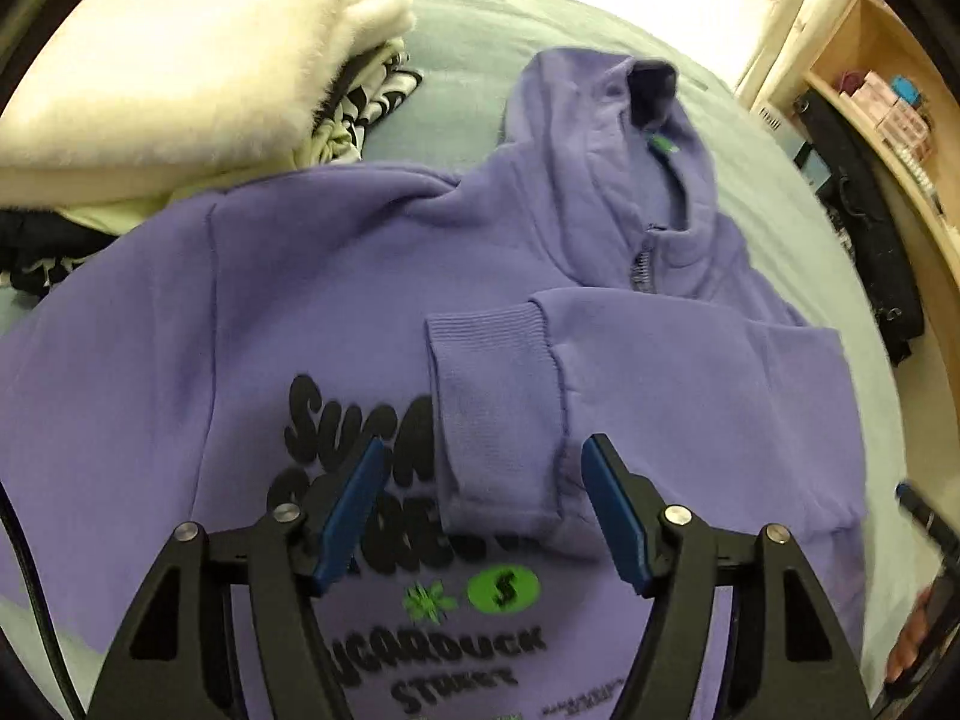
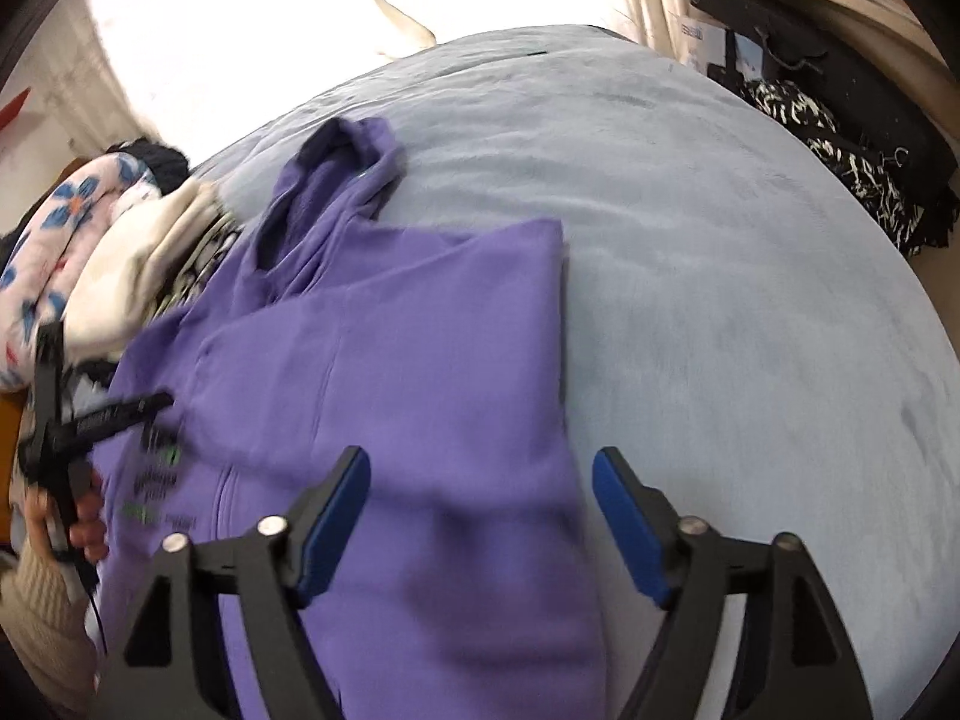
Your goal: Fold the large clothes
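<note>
Left gripper, seen from the left wrist camera: blue pads spread wide, nothing between them, poised over the chest of a purple hoodie. Hoodie spread flat, front up, on a pale blue blanket, hood pointing away, zip at the neck partly undone. One sleeve folded across the chest, its ribbed cuff lying over the black printed lettering, right in front of the parted jaws. Green round dollar badge just below the cuff. Stack of folded clothes at far left, cream fleece on top, striped fabric beneath, touching the hoodie's shoulder. Wooden shelf at right with small boxes and a black bag. Right gripper just visible at the right edge, blurred, state unreadable from here.

Right gripper, seen from the right wrist camera: also gaping, blue pads far apart, gripping nothing, hovering above the hoodie's folded side near its right edge. Straight fold edge running along the blanket, bare blanket beyond it. Hood at the far end. Left gripper at left, over the printed chest, held in a hand with a cream knitted sleeve. Floral bedding and the cream pile behind it. Black patterned fabric heaped beside the shelf at upper right.
</note>
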`<state>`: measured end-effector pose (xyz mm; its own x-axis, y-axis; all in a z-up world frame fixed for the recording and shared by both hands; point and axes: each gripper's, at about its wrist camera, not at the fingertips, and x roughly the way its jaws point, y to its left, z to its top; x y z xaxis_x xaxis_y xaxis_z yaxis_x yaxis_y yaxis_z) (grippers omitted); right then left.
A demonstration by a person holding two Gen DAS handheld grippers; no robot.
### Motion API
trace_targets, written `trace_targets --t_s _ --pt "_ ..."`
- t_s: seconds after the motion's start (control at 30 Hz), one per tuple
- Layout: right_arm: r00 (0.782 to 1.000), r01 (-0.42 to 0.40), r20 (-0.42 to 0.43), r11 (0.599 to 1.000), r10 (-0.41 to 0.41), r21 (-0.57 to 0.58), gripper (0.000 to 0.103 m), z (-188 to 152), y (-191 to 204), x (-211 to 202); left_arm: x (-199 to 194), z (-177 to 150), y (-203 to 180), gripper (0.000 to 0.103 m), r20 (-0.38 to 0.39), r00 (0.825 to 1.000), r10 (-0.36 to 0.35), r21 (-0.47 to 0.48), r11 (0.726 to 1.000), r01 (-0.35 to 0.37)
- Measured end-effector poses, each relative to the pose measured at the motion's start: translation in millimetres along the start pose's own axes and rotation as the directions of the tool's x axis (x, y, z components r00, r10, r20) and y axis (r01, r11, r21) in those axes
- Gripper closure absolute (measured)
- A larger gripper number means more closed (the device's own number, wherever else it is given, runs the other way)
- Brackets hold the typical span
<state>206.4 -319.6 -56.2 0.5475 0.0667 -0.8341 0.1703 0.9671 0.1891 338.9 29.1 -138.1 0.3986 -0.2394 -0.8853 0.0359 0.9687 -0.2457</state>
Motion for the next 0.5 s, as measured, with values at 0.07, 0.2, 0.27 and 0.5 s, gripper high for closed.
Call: trace_targets --t_s 0.07,0.2,0.27,0.5 --pt "1.0 0.01 -0.017 1.0 -0.009 0.028 0.025 21.0 -5.2 19.6 9.9 4.5 2.2 0.039 -0.029 1.0 -0.001 -0.002 1.0 0.001" --pt "0.996 0.071 -0.049 0.996 -0.068 0.054 0.025 58.5 -13.2 65.1 13.6 10.6 -3.6 0.076 -0.016 1.0 -0.019 0.02 1.0 0.019" --pt "0.994 0.082 -0.083 0.995 -0.077 0.062 0.026 64.4 -16.3 82.9 11.9 14.0 -15.0 0.09 -0.008 1.0 -0.02 0.038 0.999 0.02" --pt "0.989 0.14 -0.044 0.99 -0.14 0.005 0.092 57.8 -25.4 97.6 12.7 13.5 -39.9 0.09 0.057 0.995 0.087 0.159 0.983 -0.095"
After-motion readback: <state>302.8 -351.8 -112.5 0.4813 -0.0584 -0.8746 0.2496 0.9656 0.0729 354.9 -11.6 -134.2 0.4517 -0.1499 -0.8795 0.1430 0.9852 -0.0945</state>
